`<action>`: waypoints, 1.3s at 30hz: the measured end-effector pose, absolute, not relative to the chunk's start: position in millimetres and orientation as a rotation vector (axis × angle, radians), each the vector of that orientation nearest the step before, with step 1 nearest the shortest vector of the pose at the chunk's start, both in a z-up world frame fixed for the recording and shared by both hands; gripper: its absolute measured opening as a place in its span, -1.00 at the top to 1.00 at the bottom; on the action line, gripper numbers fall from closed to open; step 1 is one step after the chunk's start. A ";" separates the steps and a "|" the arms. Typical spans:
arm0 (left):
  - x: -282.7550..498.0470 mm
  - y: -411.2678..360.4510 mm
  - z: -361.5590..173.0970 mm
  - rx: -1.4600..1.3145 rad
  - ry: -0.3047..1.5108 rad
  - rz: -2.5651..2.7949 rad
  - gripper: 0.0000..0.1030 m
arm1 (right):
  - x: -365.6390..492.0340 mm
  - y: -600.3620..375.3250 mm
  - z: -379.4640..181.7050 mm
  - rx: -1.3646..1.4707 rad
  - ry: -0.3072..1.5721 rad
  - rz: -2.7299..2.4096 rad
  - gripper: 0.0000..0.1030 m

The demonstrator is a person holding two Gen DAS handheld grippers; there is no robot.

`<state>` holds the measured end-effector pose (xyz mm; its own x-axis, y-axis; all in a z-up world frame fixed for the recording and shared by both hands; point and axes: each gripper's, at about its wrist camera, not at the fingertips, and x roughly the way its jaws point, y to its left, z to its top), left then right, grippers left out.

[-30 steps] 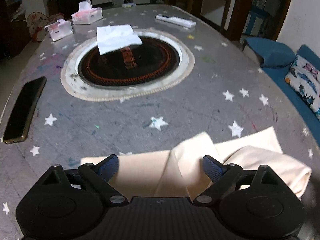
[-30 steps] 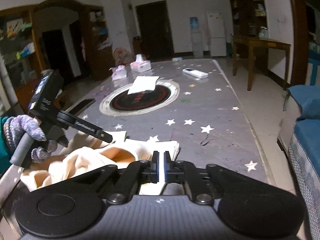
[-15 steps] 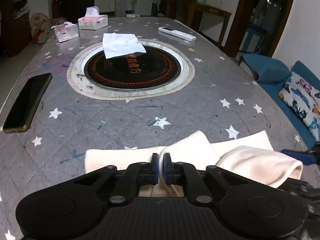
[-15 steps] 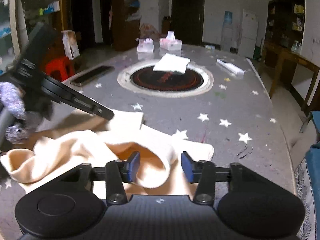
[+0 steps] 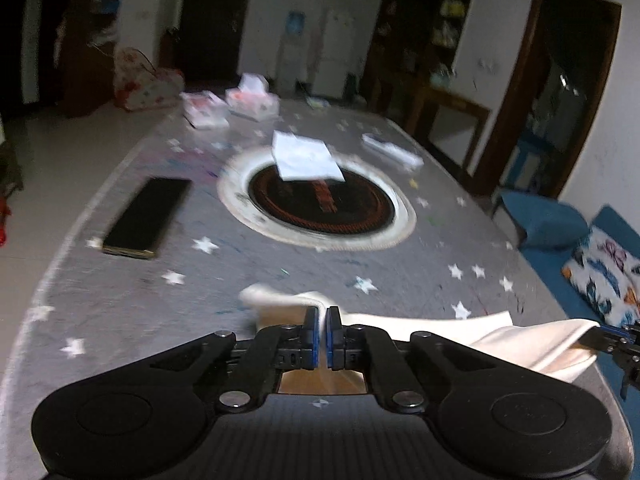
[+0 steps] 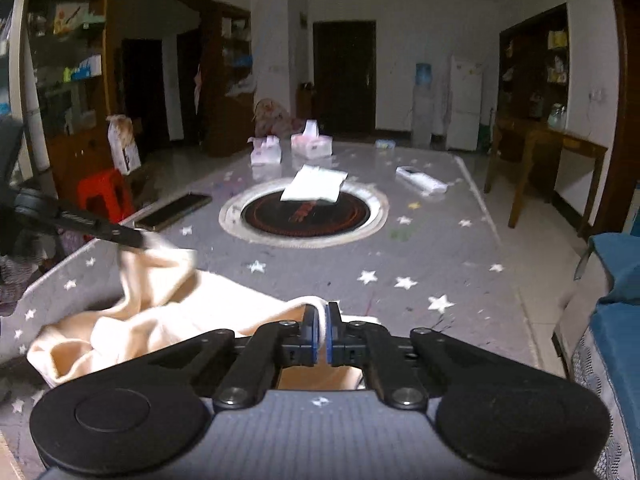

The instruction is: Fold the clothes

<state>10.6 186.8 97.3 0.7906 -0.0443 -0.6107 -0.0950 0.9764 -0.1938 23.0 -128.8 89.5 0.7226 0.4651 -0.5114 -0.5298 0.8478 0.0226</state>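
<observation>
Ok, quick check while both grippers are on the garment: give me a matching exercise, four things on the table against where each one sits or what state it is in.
Things:
1. cream fabric garment
2. black rectangular phone
3. white folded cloth
4. white remote control

Places or states:
A. lies over the far rim of the round black hotplate
B. pinched by both the left gripper and right gripper
C. flat near the table's left edge
D. far right, beyond the hotplate

Pairs: 1-B, 2-C, 3-A, 4-D

left claw (image 5: 322,322) clamped, right claw (image 6: 322,319) clamped
</observation>
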 end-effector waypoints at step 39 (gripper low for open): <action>-137.7 246.2 80.9 -0.300 0.710 0.317 0.76 | -45.4 -253.0 90.4 -0.035 0.619 0.256 0.15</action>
<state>-137.7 246.2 80.9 0.7150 0.1813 -0.6752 -0.3824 0.9099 -0.1606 -45.4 -253.0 90.4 0.7839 0.2265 -0.5781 -0.2474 0.9679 0.0437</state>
